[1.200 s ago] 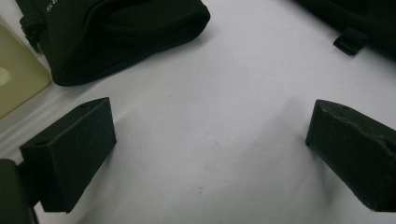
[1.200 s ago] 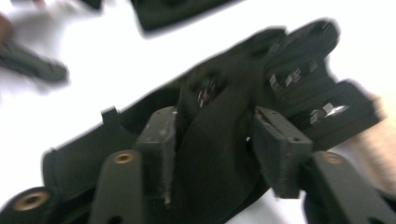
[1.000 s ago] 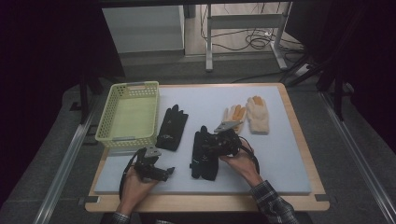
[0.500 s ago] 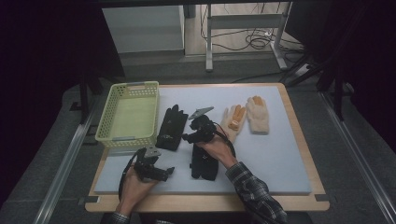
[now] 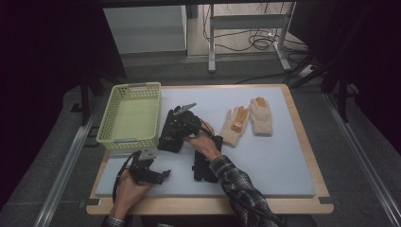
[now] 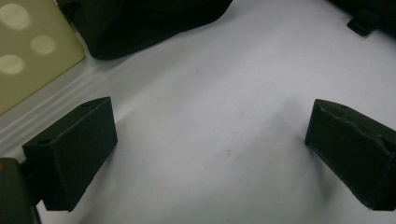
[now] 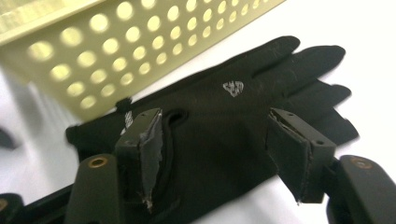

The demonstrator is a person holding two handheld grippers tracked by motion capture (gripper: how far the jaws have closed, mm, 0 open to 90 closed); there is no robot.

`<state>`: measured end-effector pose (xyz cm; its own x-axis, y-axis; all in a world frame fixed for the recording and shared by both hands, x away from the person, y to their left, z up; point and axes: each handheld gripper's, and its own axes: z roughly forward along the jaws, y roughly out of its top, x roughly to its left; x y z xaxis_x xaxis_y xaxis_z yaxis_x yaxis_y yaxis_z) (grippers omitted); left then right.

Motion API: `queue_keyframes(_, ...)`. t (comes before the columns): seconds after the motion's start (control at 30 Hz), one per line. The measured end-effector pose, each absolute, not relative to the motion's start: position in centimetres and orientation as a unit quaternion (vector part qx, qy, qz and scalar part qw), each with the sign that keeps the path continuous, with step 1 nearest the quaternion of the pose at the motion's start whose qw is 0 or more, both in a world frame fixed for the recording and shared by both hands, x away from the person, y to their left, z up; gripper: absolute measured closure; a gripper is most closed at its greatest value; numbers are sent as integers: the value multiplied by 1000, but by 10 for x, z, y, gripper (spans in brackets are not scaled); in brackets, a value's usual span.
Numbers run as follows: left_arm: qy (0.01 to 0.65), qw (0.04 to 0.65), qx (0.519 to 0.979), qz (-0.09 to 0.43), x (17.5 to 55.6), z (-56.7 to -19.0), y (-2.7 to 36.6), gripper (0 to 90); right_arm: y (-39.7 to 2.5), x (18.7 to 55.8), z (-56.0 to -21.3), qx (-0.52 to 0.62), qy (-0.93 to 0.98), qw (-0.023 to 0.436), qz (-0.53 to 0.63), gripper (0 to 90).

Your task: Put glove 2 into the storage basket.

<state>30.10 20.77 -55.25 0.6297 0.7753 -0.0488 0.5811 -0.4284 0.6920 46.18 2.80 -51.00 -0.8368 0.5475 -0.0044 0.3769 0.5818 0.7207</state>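
Observation:
A black glove (image 5: 169, 141) (image 7: 224, 121) with a small white logo lies flat just right of the yellow-green basket (image 5: 130, 116) (image 7: 93, 51). My right gripper (image 5: 175, 127) (image 7: 217, 126) hovers low over this glove, open, one jaw on each side of its palm and nothing pinched. A second black glove (image 5: 205, 163) lies nearer the front, under the right forearm. My left gripper (image 5: 162, 175) (image 6: 210, 126) rests open on the pale mat (image 6: 210, 93) at the front left, holding nothing; the first black glove's cuff (image 6: 140, 23) lies just beyond it.
Two cream gloves (image 5: 235, 125) (image 5: 261, 116) with orange patches lie side by side right of centre. The basket's inside holds nothing. The mat (image 5: 283, 161) covers a wooden table; metal rails run along both sides on the floor.
My right gripper has travelled left from the middle of the mat to above the black glove beside the basket. The left gripper has stayed put.

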Motion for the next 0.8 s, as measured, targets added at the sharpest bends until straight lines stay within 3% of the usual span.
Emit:
queue_keyframes(0.27, 404, 348, 835, 138, 301, -553, 208, 23, 51, 477, -531, 261, 898, 127, 331, 302)
queue_keyframes(0.4, 403, 347, 835, 138, 301, -553, 208, 21, 49, 477, -534, 264, 895, 135, 334, 437)
queue_keyframes(0.5, 403, 347, 835, 138, 301, -553, 208, 20, 49, 474, -531, 257, 897, 148, 328, 660)
queue_keyframes(0.57, 403, 347, 835, 138, 301, -553, 208, 20, 51, 470, -529, 247, 902, 165, 313, 746)
queue_keyframes(0.8, 404, 349, 835, 138, 301, -553, 208, 21, 42, 466, -517, 237, 902, 162, 321, 783)
